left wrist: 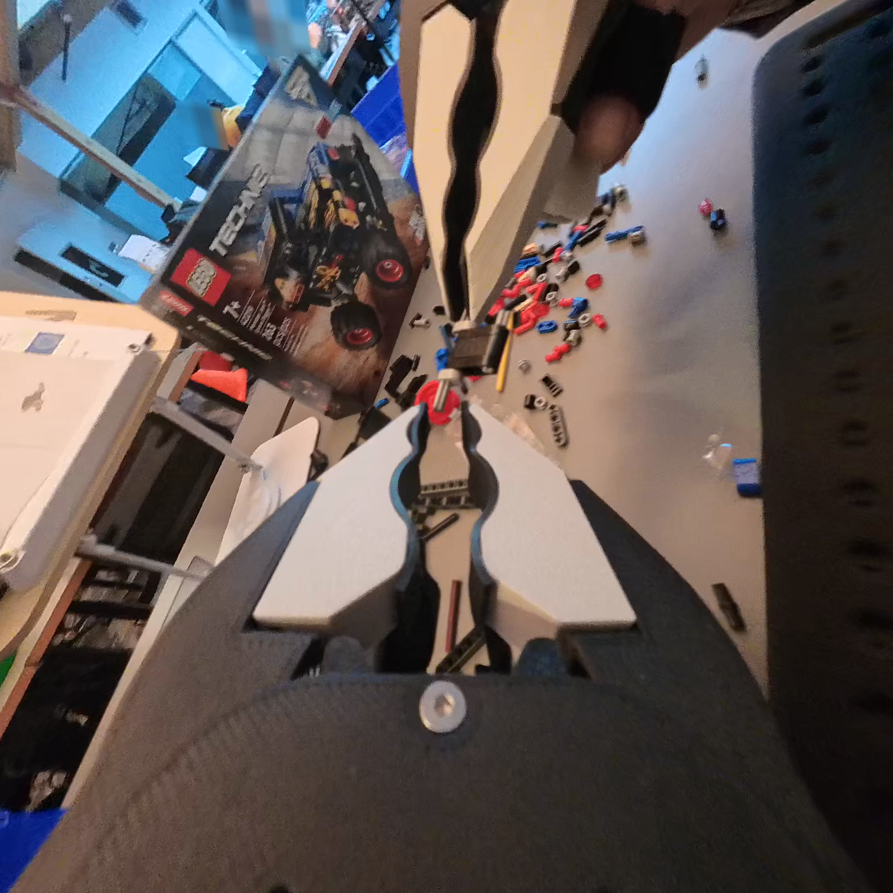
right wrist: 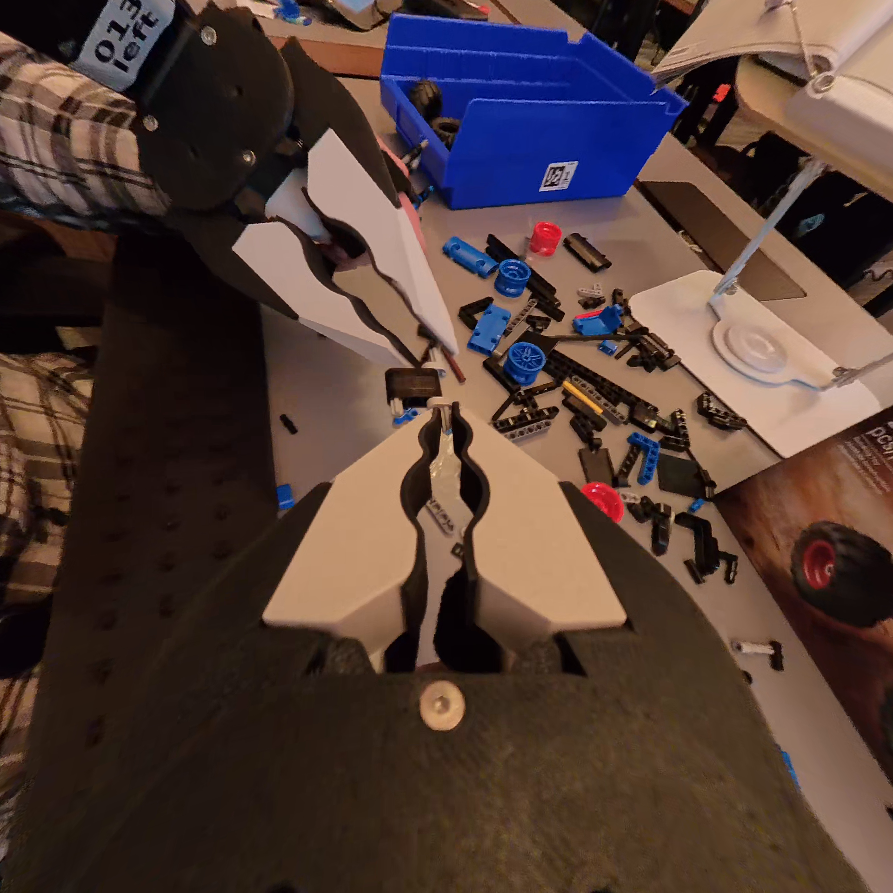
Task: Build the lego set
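Observation:
A small black Lego assembly (left wrist: 476,345) with grey pins and a blue piece hangs above the grey table (left wrist: 676,386), between both grippers. My left gripper (left wrist: 442,410) is shut on a grey pin (left wrist: 447,384) at the assembly's near end. A red round piece (left wrist: 432,401) shows at its tips; I cannot tell whether it is held. My right gripper (left wrist: 456,316) comes from above, shut on the far end. In the right wrist view, my right gripper (right wrist: 447,410) pinches a pale pin (right wrist: 440,403) on the assembly (right wrist: 413,384), and my left gripper (right wrist: 432,355) grips the opposite side.
Loose black, blue and red pieces (right wrist: 580,377) are scattered over the table, also in the left wrist view (left wrist: 546,295). A blue bin (right wrist: 531,159) with black tyres stands behind. The set's box (left wrist: 299,251) leans nearby. A white lamp base (right wrist: 754,386) sits at right. A plaid sleeve (right wrist: 43,145) is at left.

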{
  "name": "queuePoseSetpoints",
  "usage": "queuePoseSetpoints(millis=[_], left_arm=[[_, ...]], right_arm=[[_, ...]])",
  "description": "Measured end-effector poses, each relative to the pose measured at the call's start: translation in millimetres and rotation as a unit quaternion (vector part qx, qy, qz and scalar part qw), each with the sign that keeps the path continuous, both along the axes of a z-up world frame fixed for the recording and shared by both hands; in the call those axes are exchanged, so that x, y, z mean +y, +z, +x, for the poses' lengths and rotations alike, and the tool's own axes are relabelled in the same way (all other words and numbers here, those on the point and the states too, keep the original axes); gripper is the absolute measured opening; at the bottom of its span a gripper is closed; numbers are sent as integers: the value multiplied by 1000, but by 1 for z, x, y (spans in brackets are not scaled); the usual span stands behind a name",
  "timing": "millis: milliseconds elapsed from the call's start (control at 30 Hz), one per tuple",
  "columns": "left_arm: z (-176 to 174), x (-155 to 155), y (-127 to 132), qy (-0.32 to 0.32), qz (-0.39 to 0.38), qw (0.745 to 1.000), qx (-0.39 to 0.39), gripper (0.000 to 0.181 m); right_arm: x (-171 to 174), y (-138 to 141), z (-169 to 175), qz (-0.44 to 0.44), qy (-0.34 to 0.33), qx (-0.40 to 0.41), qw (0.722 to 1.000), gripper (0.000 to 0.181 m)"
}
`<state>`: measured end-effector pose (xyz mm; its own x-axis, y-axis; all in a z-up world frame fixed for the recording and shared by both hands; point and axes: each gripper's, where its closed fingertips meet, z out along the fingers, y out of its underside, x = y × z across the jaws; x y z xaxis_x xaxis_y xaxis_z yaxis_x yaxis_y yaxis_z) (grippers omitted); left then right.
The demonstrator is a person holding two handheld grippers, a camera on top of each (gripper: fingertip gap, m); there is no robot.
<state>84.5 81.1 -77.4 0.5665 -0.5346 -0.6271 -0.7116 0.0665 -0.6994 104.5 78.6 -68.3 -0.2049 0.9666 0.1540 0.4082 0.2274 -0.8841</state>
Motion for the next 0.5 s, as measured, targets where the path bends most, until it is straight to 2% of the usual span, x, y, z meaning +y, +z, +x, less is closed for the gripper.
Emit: queuePoseSetpoints(millis=[67, 167, 300, 500], left_arm=[[-12, 1, 5, 20, 0, 1000, -16, 27], [-24, 1, 3, 39, -36, 997, -62, 42], [-15, -7, 2, 22, -105, 981, -160, 42], [-2, -4, 7, 24, -121, 969, -215, 38]], right_arm=[[4, 3, -5, 7, -11, 15, 1000, 4], [9, 11, -10, 11, -29, 43, 999, 4], [9, 19, -18, 35, -42, 70, 996, 4], [8, 17, -33, 116, -68, 80, 988, 3]])
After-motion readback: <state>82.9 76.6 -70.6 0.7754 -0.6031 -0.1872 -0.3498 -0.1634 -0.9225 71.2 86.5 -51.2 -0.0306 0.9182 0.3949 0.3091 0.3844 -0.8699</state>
